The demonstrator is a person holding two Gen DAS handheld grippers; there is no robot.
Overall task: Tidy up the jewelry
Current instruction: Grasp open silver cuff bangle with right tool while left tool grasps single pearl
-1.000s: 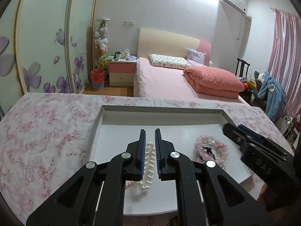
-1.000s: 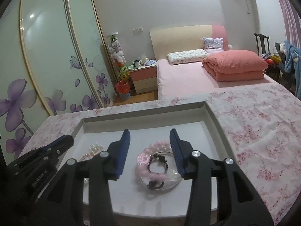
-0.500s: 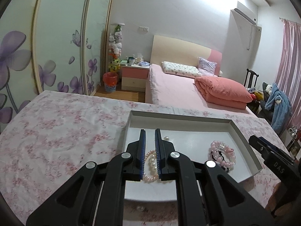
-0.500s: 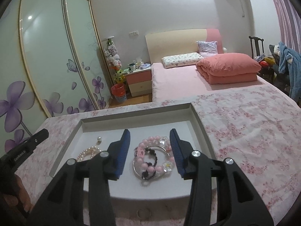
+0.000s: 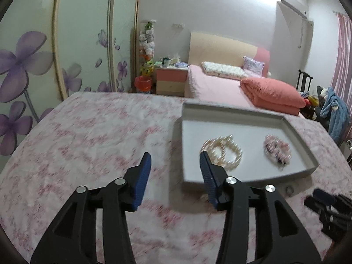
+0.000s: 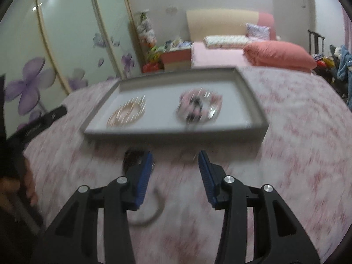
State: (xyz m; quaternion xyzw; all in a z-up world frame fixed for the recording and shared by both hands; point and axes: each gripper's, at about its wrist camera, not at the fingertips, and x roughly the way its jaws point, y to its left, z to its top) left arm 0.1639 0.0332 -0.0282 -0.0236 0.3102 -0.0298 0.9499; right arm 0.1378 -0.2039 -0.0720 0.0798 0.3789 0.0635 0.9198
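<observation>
A shallow grey tray (image 5: 301,137) (image 6: 253,96) sits on the floral cloth. In it lie a pearl strand (image 5: 224,149) (image 6: 127,115) and a heap of pink and dark bead bracelets (image 5: 277,151) (image 6: 199,107). My left gripper (image 5: 175,171) hangs over the cloth at the tray's near left corner; its jaws are opening and nothing is between them. My right gripper (image 6: 175,171) stands open and empty over the cloth in front of the tray. A dark bead bracelet (image 6: 132,158) lies beside its left finger, and a thin grey bangle (image 6: 154,211) lies under it.
A small ring (image 5: 290,190) lies on the cloth just before the tray. The right gripper's body (image 5: 330,211) shows at the left wrist view's lower right. A hand (image 6: 26,189) holds the left gripper at the right wrist view's left edge. A pink bed (image 5: 220,88) stands behind.
Both grippers have drawn back from over the tray to the cloth in front of it. The left jaws, shut before, have spread apart. The pearl strand now lies clear of them.
</observation>
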